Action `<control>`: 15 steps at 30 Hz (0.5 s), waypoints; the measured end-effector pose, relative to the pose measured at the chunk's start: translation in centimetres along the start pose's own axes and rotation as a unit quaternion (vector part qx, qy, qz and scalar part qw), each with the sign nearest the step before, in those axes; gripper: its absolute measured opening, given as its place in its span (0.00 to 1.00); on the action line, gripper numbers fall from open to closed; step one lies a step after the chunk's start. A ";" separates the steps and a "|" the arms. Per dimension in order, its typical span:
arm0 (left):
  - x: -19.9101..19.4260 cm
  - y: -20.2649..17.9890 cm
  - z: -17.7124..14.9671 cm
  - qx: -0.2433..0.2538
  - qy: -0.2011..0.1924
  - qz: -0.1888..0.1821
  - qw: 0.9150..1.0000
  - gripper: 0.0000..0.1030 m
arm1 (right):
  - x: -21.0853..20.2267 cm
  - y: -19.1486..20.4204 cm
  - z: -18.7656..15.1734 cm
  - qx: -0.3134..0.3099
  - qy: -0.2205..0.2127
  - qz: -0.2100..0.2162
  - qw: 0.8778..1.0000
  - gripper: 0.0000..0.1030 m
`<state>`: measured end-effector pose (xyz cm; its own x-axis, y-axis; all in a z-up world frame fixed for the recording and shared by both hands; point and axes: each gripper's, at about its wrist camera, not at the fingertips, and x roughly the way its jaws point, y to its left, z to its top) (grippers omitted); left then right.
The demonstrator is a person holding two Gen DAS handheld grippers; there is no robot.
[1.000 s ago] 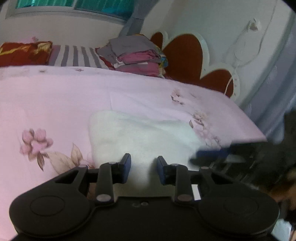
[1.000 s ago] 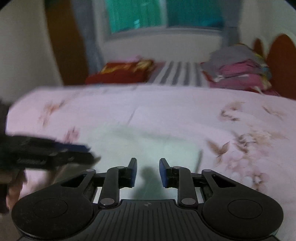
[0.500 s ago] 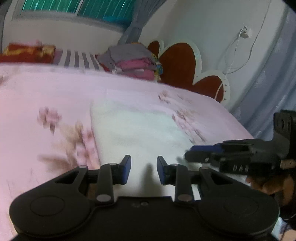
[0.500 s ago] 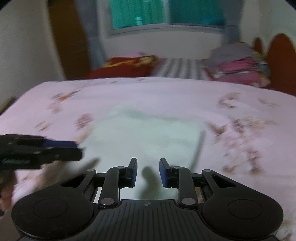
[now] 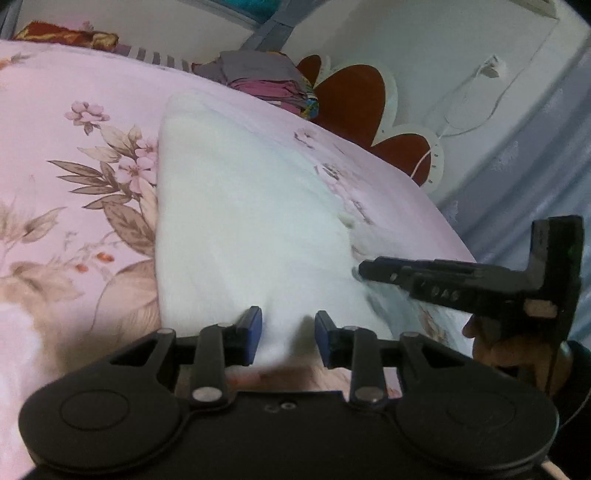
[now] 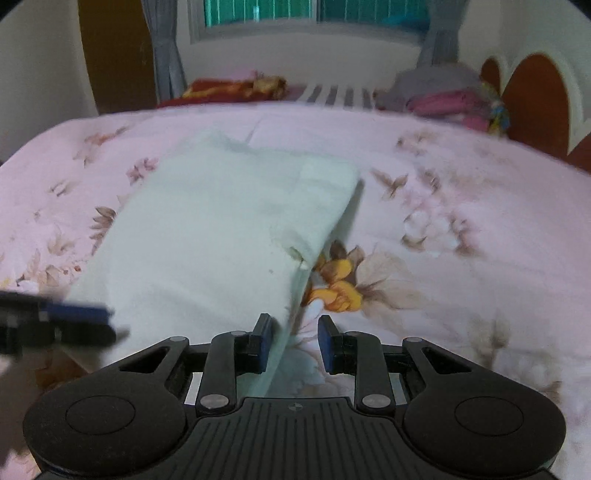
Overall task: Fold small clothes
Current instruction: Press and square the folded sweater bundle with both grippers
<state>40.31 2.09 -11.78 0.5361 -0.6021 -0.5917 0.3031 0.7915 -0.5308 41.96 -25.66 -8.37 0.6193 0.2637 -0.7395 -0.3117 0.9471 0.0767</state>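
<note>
**Grippers low over white garment on flowered bed**

Left gripper (image 5: 288, 334) with blue pads parted, nothing pinched between them, poised over the near edge of the white garment (image 5: 251, 221). Right gripper (image 6: 293, 341) likewise parted and empty, its left pad just at the garment's right-hand edge (touching or not, cannot tell), its right pad over bare sheet.

Spread over a pink bedsheet (image 6: 461, 192) printed with flowers and leaves, filling most of both views. White garment lying flat near the front of the bed, roughly rectangular, its right edge lifted a little off the sheet. Far side: pile of folded clothes (image 6: 439, 92) in grey and pink, beside a red pillow (image 6: 236, 86) and a striped one (image 6: 336, 94). Red and white scalloped headboard (image 5: 354, 99) at the right, window (image 6: 314, 16) with grey curtains behind, white cable (image 5: 476, 96) hanging on the wall.

Both tools angled downward toward the bed. Seen from the left camera, right gripper reaching in sideways from the right, its tip at the garment's right edge, gripped by a hand (image 5: 509, 350) below. Seen from the right camera, left gripper blurred at the left border.
</note>
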 end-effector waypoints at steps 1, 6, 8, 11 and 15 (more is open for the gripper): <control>-0.9 -0.1 -0.2 0.001 -0.013 0.004 1.000 0.31 | -1.0 0.2 -0.1 0.003 -0.009 0.004 1.000 0.26; -4.1 1.5 -0.1 0.005 -0.063 0.087 0.994 0.34 | -3.9 2.8 -1.7 -0.004 -0.026 0.044 0.999 0.26; -3.3 2.4 0.2 -0.002 -0.039 0.111 0.993 0.34 | -3.5 4.1 -2.4 -0.009 -0.016 0.052 0.998 0.26; -1.7 2.9 0.4 0.000 0.003 0.115 0.993 0.34 | -1.9 4.9 -3.7 -0.019 0.021 0.008 1.000 0.26; -1.5 2.0 0.4 0.030 0.023 0.113 0.993 0.36 | -2.0 4.0 -4.3 0.008 0.037 -0.016 0.999 0.26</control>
<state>40.44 4.67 -11.71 0.5588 -0.4123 -0.7195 0.2268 0.9106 -0.3456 36.42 -23.18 -9.45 0.5738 0.2190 -0.7892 -0.2799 0.9580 0.0623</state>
